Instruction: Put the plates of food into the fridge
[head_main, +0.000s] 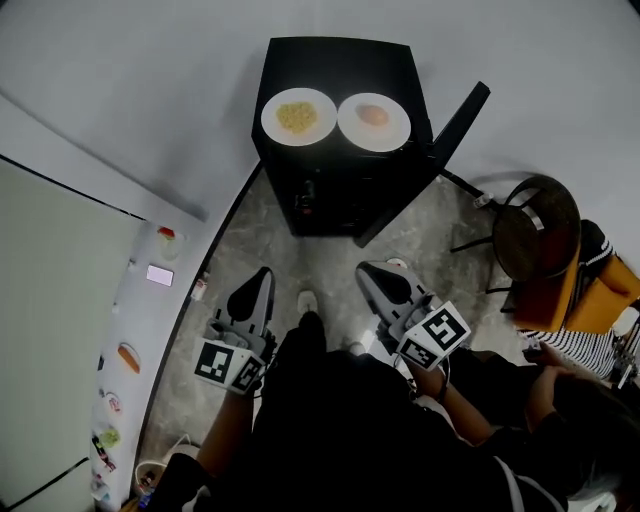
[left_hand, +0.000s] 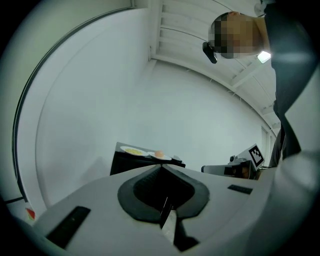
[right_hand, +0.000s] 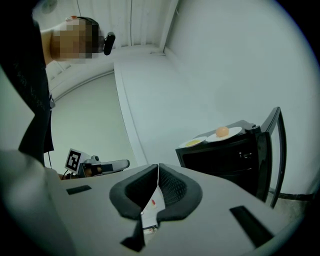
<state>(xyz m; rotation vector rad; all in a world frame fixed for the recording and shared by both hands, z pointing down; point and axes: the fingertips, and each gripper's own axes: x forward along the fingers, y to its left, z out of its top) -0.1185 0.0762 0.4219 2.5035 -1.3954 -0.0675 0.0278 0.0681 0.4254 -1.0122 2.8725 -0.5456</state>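
Note:
A small black fridge (head_main: 340, 190) stands against the far wall with its door (head_main: 455, 130) swung open to the right. Two white plates rest on its top: one with yellow food (head_main: 298, 116) on the left, one with an orange piece of food (head_main: 374, 121) on the right. My left gripper (head_main: 262, 275) and right gripper (head_main: 372, 272) hover side by side over the floor, well short of the fridge, both shut and empty. The left gripper view shows its jaws (left_hand: 161, 167) pressed together, with the plates (left_hand: 145, 152) far ahead. In the right gripper view the jaws (right_hand: 158, 166) are also together, and the plates (right_hand: 215, 135) and door (right_hand: 274, 150) lie to the right.
A dark round stool (head_main: 535, 235) stands right of the open door, with an orange seat (head_main: 590, 295) and a person in a striped sleeve (head_main: 575, 345) beyond it. A white panel with small magnets (head_main: 150, 300) runs along the left. The floor is grey stone (head_main: 260, 240).

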